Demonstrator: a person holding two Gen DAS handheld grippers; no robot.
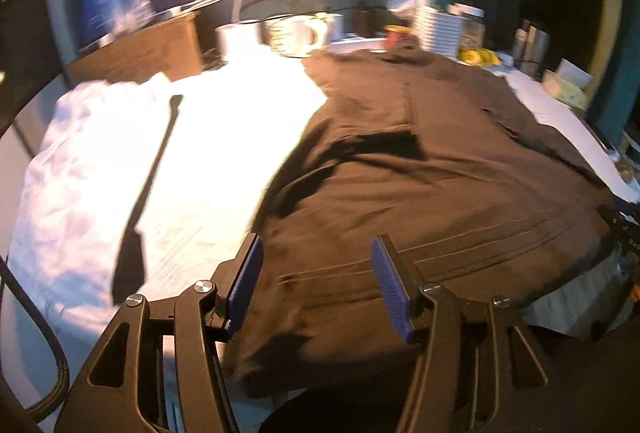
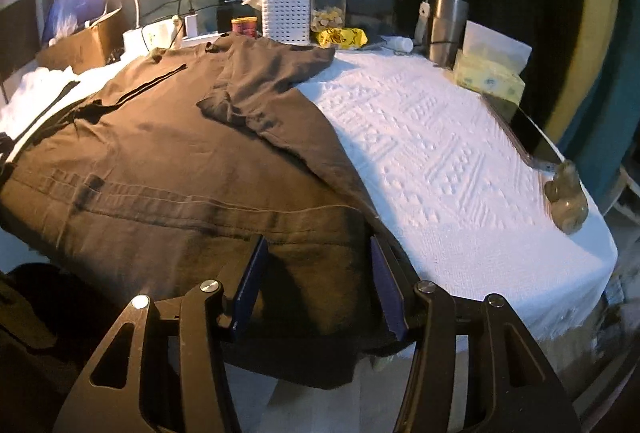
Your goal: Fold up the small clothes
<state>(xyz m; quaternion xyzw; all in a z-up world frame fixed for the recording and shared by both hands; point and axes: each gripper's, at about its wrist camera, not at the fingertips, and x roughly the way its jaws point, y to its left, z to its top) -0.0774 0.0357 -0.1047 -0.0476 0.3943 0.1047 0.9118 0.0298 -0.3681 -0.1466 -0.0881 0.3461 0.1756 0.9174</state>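
The brown shirt point(image 2: 192, 161) lies spread on the white-covered bench point(image 2: 460, 161), sleeves folded in. Both the left gripper point(image 1: 318, 283) and the right gripper point(image 2: 316, 283) hover at its near hem, jaws spread. Next, I judge: pinch the hem corners and fold away.

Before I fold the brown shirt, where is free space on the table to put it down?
Bare white cloth lies right of the brown shirt, bordered by the tissue pack and a small figurine. Another bare patch lies left of the shirt. The far edge is crowded: basket, jar, steel tumbler.
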